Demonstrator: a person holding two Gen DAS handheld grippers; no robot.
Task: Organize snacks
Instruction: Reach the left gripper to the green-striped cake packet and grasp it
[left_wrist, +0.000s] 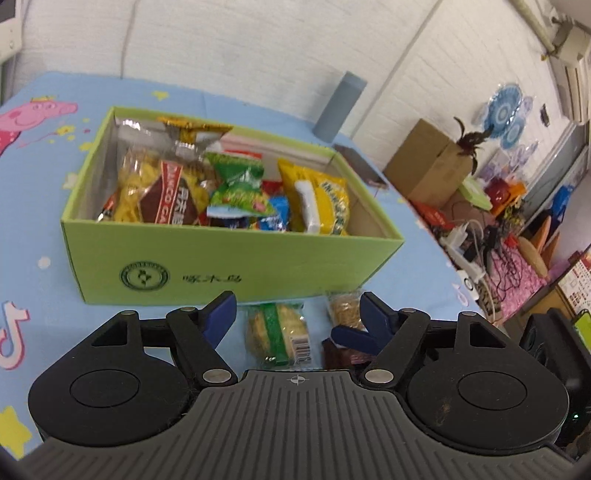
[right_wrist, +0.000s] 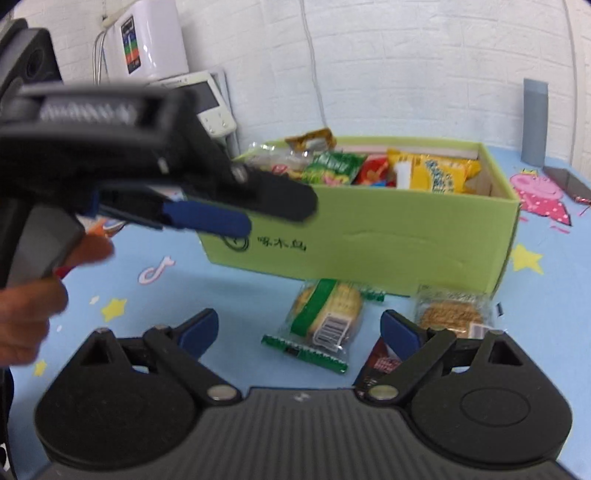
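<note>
Tabletop (left_wrist: 55, 206) under blue cartoon cloth carries a green box (left_wrist: 236, 266), filled with snack packets. Just before the box lie a green-banded biscuit pack (right_wrist: 325, 314), a brown biscuit pack (right_wrist: 452, 312) and a dark wrapper (right_wrist: 382, 363). Left hand-held gripper (left_wrist: 297, 312) and right hand-held gripper (right_wrist: 299, 326) are both released, grasping nothing.

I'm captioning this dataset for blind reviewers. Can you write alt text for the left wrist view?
The open left gripper hovers over a green-banded cracker pack on a blue cartoon tablecloth, just in front of a green box filled with snack bags. A second cracker pack and a dark packet lie to its right.
</note>
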